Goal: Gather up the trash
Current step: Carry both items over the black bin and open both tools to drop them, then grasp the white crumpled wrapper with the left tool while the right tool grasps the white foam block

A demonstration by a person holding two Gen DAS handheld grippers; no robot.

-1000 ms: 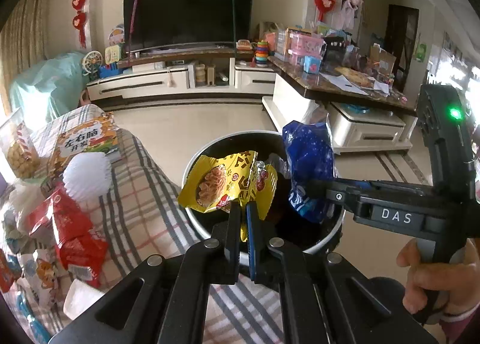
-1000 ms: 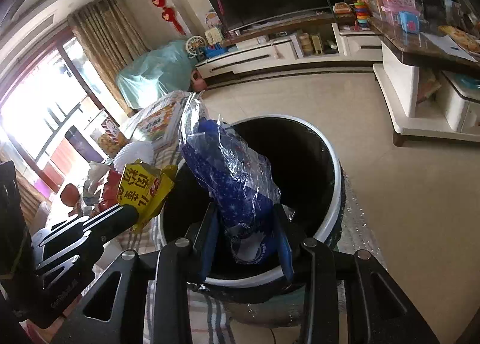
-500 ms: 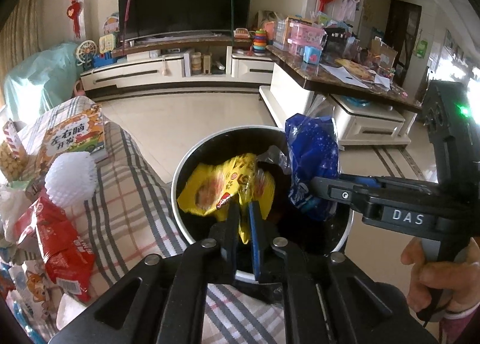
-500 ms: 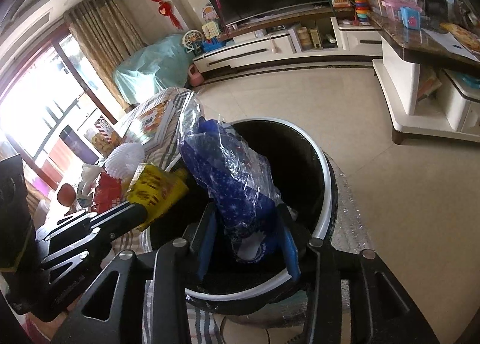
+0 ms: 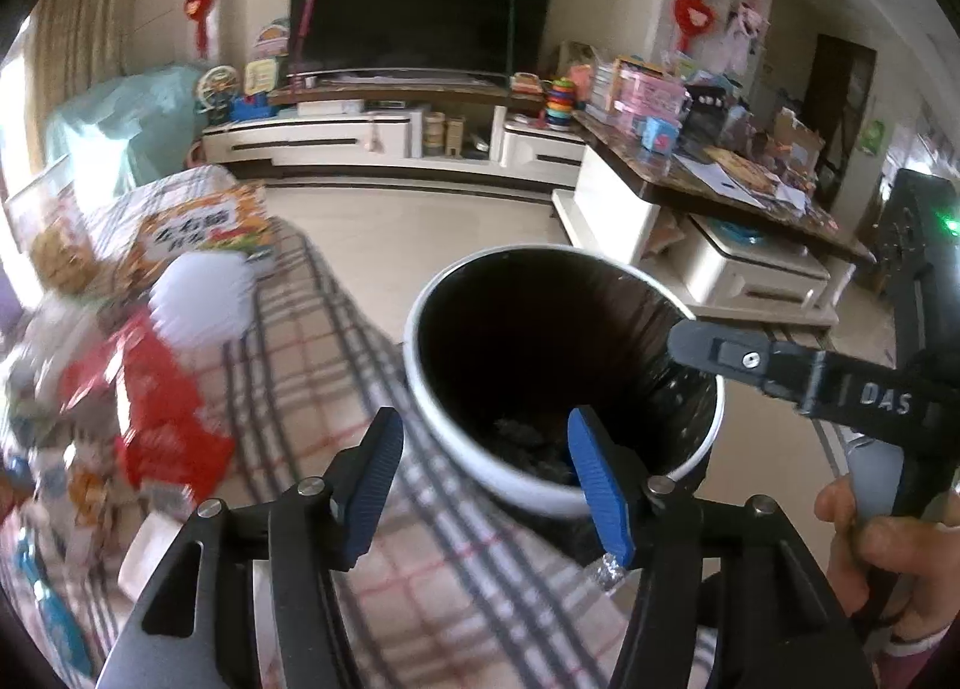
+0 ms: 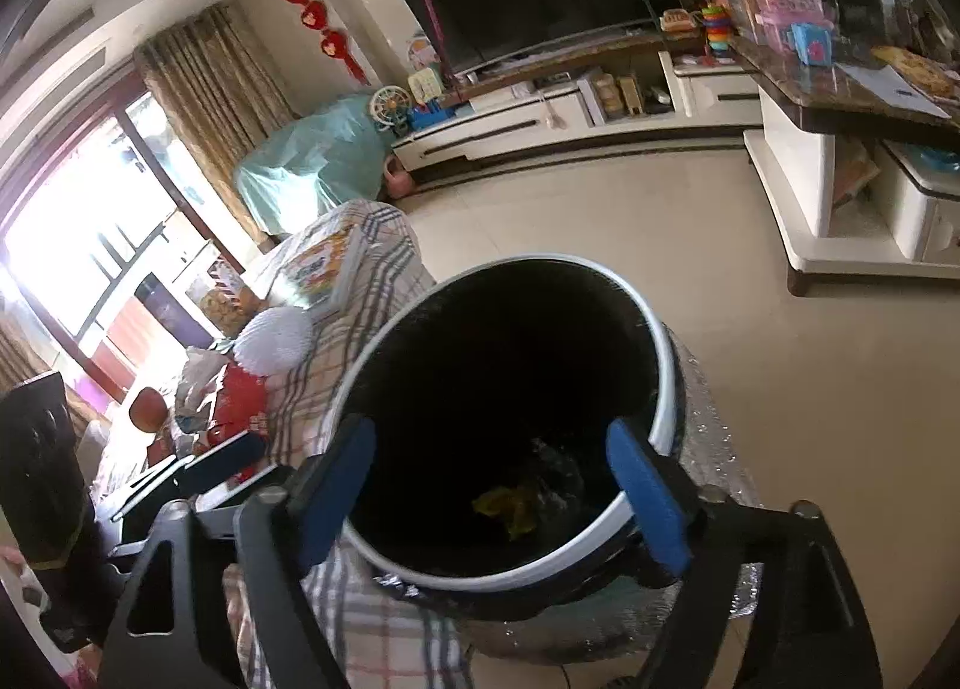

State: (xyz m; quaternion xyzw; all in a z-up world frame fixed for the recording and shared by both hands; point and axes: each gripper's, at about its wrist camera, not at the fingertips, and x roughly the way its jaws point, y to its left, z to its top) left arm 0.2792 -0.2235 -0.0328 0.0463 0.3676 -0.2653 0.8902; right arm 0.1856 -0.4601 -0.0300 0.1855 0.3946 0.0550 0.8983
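Dropped since a second ago: yellow wrapper [image 6: 510,509] now at the bottom of the black-lined trash bin [image 5: 432,389] beside the plaid table [image 5: 312,365], blue bag gone from view, left gripper [image 5: 483,467] and right gripper [image 6: 492,485] both spread wide, empty, above the rim.

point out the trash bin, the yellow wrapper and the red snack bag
trash bin [image 6: 665,371], right wrist view, white rim
yellow wrapper [image 6: 510,509], right wrist view, crumpled middle
red snack bag [image 5: 162,407], left wrist view, middle
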